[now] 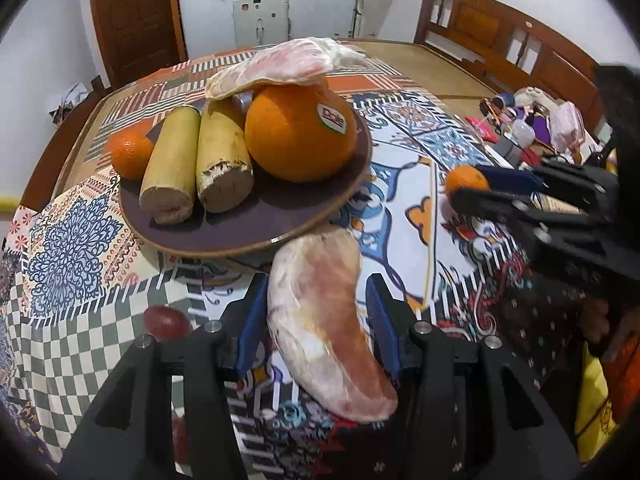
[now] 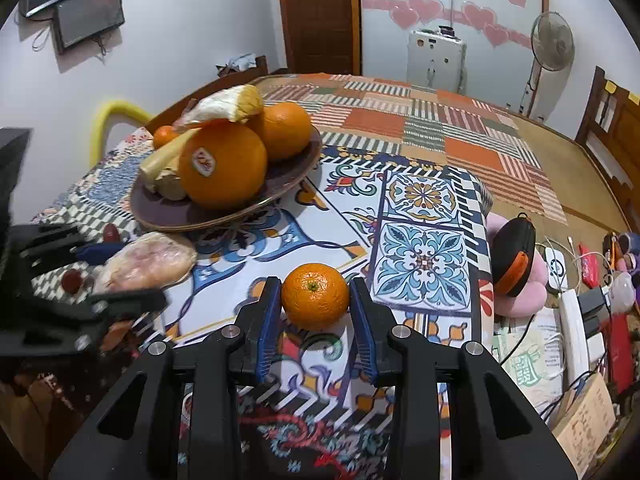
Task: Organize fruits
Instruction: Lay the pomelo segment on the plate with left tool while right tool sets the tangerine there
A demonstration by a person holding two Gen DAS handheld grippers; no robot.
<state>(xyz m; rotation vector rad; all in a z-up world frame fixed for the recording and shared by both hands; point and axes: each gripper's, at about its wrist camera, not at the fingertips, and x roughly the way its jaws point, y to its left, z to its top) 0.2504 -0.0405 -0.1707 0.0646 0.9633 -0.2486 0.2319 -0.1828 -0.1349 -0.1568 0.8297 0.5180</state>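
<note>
The left gripper (image 1: 318, 316) pinches the soft, tearable pale pink pomelo segment (image 1: 324, 320) across its middle, below the brown plate (image 1: 248, 236), while the right gripper (image 2: 316, 312) has closed around the small, firm orange mandarin (image 2: 315, 296) on the cloth, pads seemingly touching its widest part.

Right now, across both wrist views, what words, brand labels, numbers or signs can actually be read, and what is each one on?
"Dole": sticker on the large orange on the plate, left wrist view.
The same sticker in the right wrist view: too blurred to read.
Green print on a paper at the right edge, right wrist view: too small to read.
Handwriting on the cardboard box beside it: illegible.
</note>
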